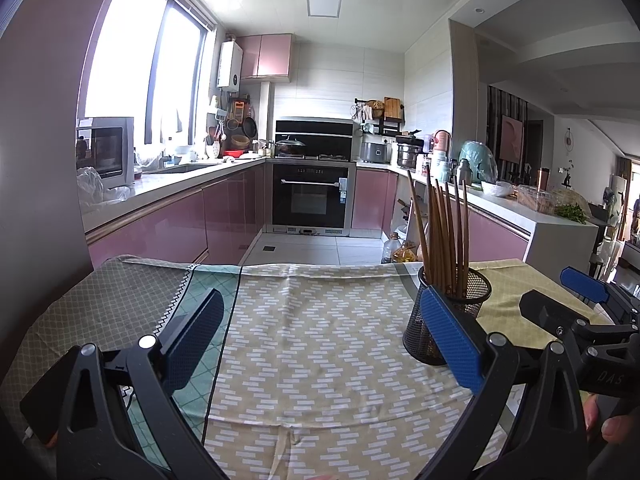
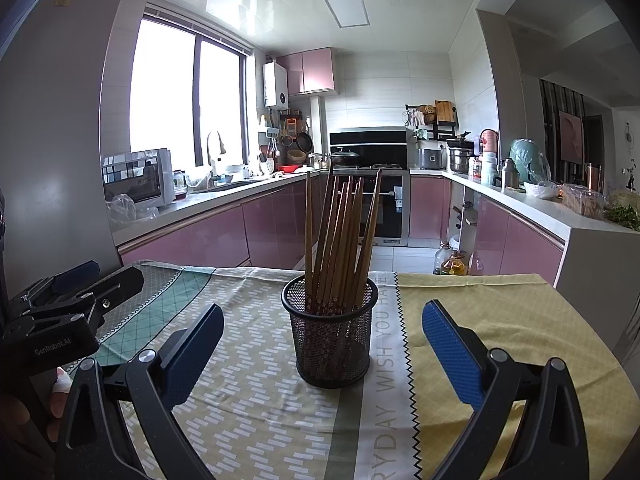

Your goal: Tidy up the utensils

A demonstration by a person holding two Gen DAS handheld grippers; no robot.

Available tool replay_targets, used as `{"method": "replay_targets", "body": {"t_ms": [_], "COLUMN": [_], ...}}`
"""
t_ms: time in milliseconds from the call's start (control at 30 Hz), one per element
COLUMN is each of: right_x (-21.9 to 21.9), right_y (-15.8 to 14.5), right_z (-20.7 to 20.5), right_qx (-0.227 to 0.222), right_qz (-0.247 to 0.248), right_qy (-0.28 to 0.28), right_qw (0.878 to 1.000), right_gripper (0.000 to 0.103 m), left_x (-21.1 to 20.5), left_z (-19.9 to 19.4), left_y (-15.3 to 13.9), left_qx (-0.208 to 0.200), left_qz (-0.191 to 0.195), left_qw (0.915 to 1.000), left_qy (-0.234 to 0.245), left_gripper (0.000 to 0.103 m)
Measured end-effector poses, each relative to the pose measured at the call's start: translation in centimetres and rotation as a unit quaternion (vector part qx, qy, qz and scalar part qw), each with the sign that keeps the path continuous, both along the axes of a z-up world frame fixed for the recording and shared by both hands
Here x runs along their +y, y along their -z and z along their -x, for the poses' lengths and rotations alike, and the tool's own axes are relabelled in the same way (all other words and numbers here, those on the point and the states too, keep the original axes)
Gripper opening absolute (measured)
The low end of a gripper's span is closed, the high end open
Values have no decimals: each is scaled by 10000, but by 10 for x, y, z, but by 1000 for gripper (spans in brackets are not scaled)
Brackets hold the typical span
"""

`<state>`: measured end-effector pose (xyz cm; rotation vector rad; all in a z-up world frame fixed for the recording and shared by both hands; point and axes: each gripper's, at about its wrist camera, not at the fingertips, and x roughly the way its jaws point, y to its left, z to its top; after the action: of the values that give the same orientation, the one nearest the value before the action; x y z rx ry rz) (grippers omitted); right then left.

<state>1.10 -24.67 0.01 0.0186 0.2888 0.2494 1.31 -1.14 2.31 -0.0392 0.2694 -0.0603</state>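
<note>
A black mesh holder (image 2: 330, 340) stands on the patterned tablecloth (image 2: 256, 400) with several brown wooden chopsticks (image 2: 340, 236) upright in it, fanned out at the top. My right gripper (image 2: 323, 310) is open; the holder sits in line with the wide gap between its fingers, touching neither. In the left wrist view the holder (image 1: 472, 300) is partly hidden behind the blue pad of my right-hand finger (image 1: 448, 340), and the chopsticks (image 1: 440, 232) rise above it. My left gripper (image 1: 320, 296) is open and empty over the cloth (image 1: 320, 340), to the left of the holder.
Each gripper shows at the edge of the other's view: the right gripper (image 1: 560, 292) and the left gripper (image 2: 100, 278). Beyond the table's far edge are oil bottles (image 2: 452, 264) on the floor, pink cabinets (image 2: 192, 240) and an oven (image 1: 310, 200).
</note>
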Motion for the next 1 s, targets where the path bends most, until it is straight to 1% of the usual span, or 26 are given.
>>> {"method": "replay_targets", "body": {"t_ms": [567,1000], "right_x": [1,0], "right_y": [-2,-2], "right_z": [-3,-3], "right_qx": [31,34], "right_qz": [-23,-24], "right_qy": [4,6], "right_qw": [10000,10000], "right_gripper": [96,96], "left_x": [-2,-2], "left_z": [5,3], "left_y": [7,6], "left_qx": [21,28], "left_qz": [-5,1], "left_qw": [10000,10000], "left_qy": [7,-3], "left_gripper": [97,97]}}
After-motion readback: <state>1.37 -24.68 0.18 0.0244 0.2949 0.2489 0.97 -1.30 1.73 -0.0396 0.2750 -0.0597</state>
